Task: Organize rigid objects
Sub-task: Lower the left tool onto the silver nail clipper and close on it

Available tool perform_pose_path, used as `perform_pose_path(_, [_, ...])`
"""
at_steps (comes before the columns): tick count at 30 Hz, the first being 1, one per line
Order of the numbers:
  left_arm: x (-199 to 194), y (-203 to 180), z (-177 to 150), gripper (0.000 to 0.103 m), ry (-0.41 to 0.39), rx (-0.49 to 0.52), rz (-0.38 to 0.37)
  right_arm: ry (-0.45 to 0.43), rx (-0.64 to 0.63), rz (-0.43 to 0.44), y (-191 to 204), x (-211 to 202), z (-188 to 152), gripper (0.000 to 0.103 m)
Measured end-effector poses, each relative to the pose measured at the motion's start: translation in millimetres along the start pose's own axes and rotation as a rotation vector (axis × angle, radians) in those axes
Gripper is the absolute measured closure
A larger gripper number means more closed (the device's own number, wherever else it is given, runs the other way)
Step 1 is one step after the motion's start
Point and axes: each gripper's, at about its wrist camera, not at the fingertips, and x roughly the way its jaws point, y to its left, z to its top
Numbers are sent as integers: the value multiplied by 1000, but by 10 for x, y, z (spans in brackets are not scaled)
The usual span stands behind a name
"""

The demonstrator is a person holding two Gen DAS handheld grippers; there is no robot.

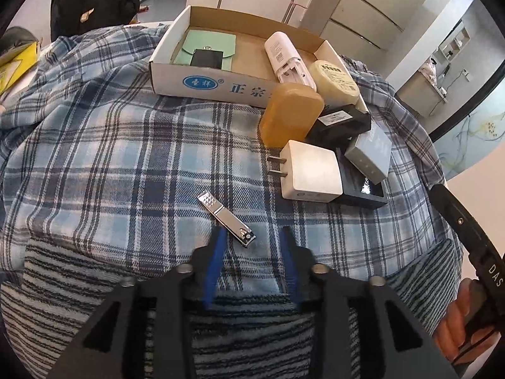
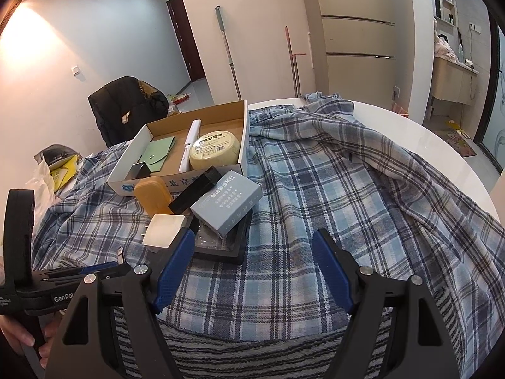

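roughly partway, by the look of it. left to right in the left wrist view: the cardboard box (image 1: 202,77) sits on the plaid cloth (image 1: 110,158) and already holds a green pouch (image 1: 206,51) with a small black item on it, a white tube-shaped device (image 1: 285,60) and a pale yellow round tin (image 1: 334,82). still outside, bunched just beside the box's near right corner: an orange case (image 1: 290,113), a black bar-shaped block (image 1: 342,123), a white plug charger (image 1: 309,172), a grey carton (image 1: 369,154) and a flat black tray (image 1: 363,189) under some of them. the nail clipper (image 1: 225,218) lies alone on the cloth, its near end between the tips of the left gripper (image 1: 252,237), whose jaws stand apart and press on nothing. the right gripper (image 2: 252,249) hangs with its jaws wide apart, empty, over bare cloth beside the pile. judged left to do: clipper and the whole pile into the box.
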Motion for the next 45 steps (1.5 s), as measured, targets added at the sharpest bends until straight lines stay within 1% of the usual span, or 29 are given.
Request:
perform_pose_path(5, [7, 20, 32, 58, -15, -14, 26, 14, -1, -11, -15, 49, -9, 27])
perform_pose_path(8, [-26, 100, 10, 85, -23, -31, 30, 13, -12, -25, -8, 67, -13, 27])
perform_pose_path(9, [-47, 137, 0, 87, -19, -38, 24, 17, -15, -29, -7, 80, -17, 27])
perform_pose_path(11, [-105, 180, -26, 88, -32, -37, 16, 22, -11, -28, -11, 87, -25, 27])
perform_pose_path(14, [-167, 241, -59, 91, -52, -31, 57, 12, -12, -23, -11, 72, -24, 27])
perform_pose_path(17, [-224, 286, -68, 91, -57, -38, 49, 13, -16, -23, 0, 71, -27, 27])
perform_pose_path(19, [-241, 248, -54, 91, -57, -35, 11, 17, -19, -23, 6, 77, -29, 27])
perform_pose_path(21, [-224, 170, -33, 91, -61, -31, -5, 17, -23, -23, 12, 76, -33, 27])
perform_pose_path(23, [-153, 107, -7, 90, -48, -37, 1, 15, -21, -22, 9, 73, -32, 27])
perform_pose_path(26, [-34, 124, -9, 90, -24, -64, 9, 19, -12, -14, -1, 75, -33, 27])
perform_pose_path(31, [-26, 130, -4, 90, -35, -67, 20, 32, -32, 2, 42, 93, -46, 27])
perform_pose_path(34, [2, 127, 5, 81, -29, -65, 26, 29, -39, -1, 55, 95, -47, 27])
perform_pose_path(35, [-4, 117, 10, 71, -29, -66, 24, 31, -37, -3, 50, 102, -47, 27])
perform_pose_path(36, [-7, 112, 21, 55, -31, -66, 25, 34, -32, -4, 41, 109, -46, 27])
perform_pose_path(37, [-9, 94, 36, 45, -36, -65, 34, 36, -28, -4, 29, 111, -48, 27])
perform_pose_path(38, [-19, 71, 49, 38, -46, -60, 50, 36, -25, -3, 22, 111, -46, 27])
perform_pose_path(42, [-5, -31, 109, 39, -70, -15, 117, 34, -23, -1, 14, 102, -51, 27])
perform_pose_path(43, [11, -29, 117, 41, -66, -14, 121, 35, -24, -1, 12, 105, -50, 27])
perform_pose_path(44, [26, -23, 113, 52, -59, -15, 113, 35, -25, 0, 13, 103, -52, 27])
perform_pose_path(45, [47, -10, 108, 66, -48, -18, 104, 35, -27, 0, 16, 102, -53, 27])
